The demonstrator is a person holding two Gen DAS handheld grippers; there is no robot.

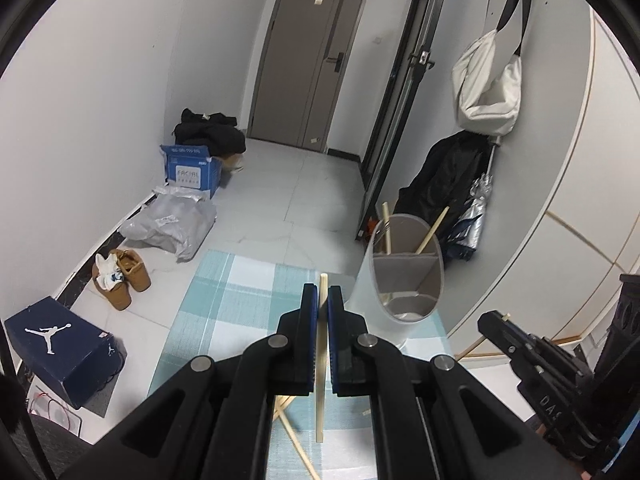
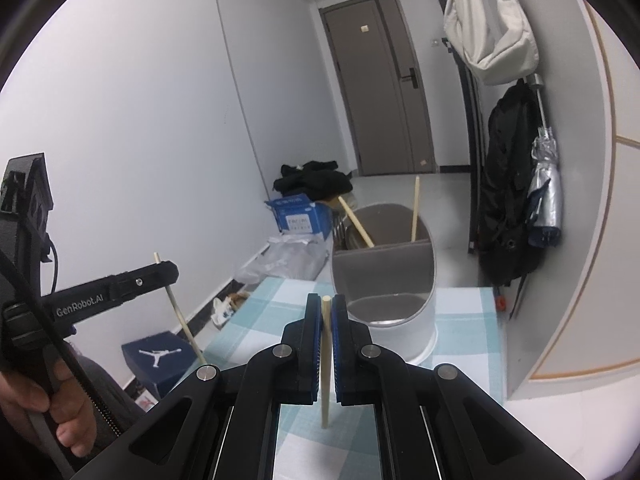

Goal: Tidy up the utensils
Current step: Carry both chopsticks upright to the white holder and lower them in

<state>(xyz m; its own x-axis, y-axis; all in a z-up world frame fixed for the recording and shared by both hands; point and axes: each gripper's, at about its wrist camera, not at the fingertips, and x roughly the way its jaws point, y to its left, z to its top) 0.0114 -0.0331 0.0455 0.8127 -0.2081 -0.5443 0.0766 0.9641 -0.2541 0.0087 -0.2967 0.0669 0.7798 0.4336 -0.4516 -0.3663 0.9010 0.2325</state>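
My left gripper (image 1: 323,294) is shut on a wooden chopstick (image 1: 321,384) and holds it upright above the checked cloth. My right gripper (image 2: 326,304) is shut on another wooden chopstick (image 2: 326,384), also upright. A white utensil holder (image 1: 406,276) with grey compartments stands just ahead and to the right of the left gripper; it shows in the right wrist view (image 2: 384,276) straight ahead. Two chopsticks (image 2: 415,208) and metal utensils (image 2: 344,232) stand in its far compartments. Two more chopsticks (image 1: 296,440) lie on the cloth under the left gripper.
The teal checked cloth (image 1: 224,304) covers the table. Beyond it on the floor are a shoe box (image 1: 60,344), shoes (image 1: 120,276), a grey bag (image 1: 172,224) and a blue carton (image 1: 192,170). A curved white wall panel (image 1: 560,200) stands on the right.
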